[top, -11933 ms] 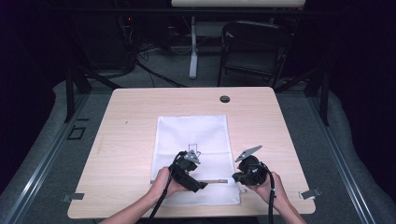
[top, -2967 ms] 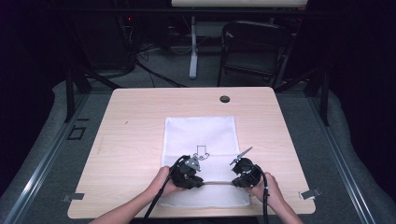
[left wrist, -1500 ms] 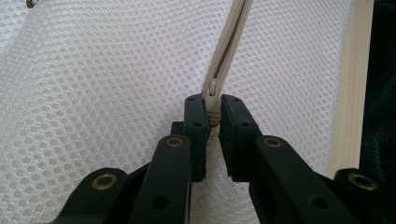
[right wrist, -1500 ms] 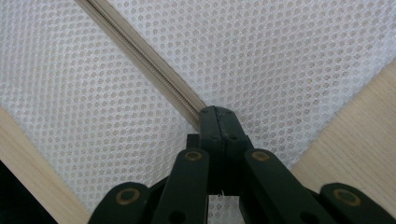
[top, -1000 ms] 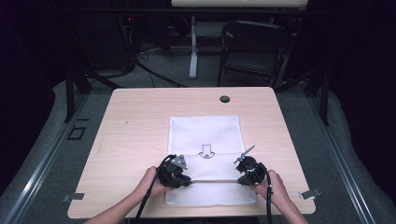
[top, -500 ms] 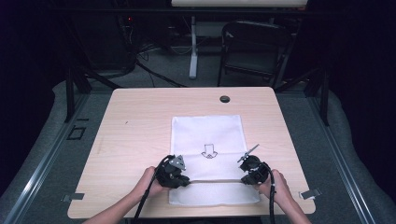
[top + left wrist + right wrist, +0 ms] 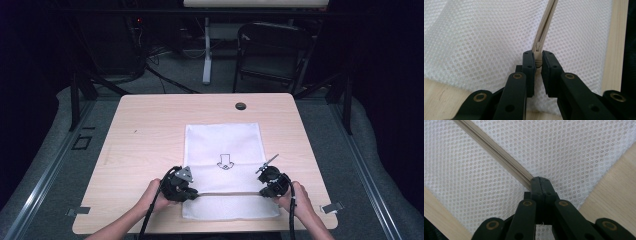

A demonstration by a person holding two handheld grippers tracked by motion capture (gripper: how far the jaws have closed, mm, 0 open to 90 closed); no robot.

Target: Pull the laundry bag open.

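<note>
1. A white mesh bag [image 7: 223,165] lies flat on the desk [image 7: 145,135], in the lower centre of the high view. Its near edge sits close to the desk's front edge. A black arrow mark [image 7: 224,161] is printed near the bag's middle.
2. A beige zipper [image 7: 227,193] runs straight across the bag's lower part, from left to right in the high view, between the two tongs.
3. The left tongs [image 7: 192,194] sit at the lower left of the bag, at the zipper's left end, held in the person's left hand [image 7: 154,196].
4. In the left gripper view, the left tongs [image 7: 538,58] are narrow and pinch the zipper's slider [image 7: 538,53] between the jaw pads. The zipper's tape [image 7: 545,27] runs from there towards the top of the frame.
5. The right tongs [image 7: 261,193] sit at the lower right of the bag, at the zipper's right end, held in the right hand [image 7: 295,200].
6. In the right gripper view, the right tongs [image 7: 539,180] are pressed fully together at the end of the zipper [image 7: 499,155], which runs off to the upper left of the frame. The tips cover the zipper's end, so the exact part gripped is hidden.
7. A small dark round grommet [image 7: 241,106] sits in the desk near its far edge, well apart from the bag.
</note>
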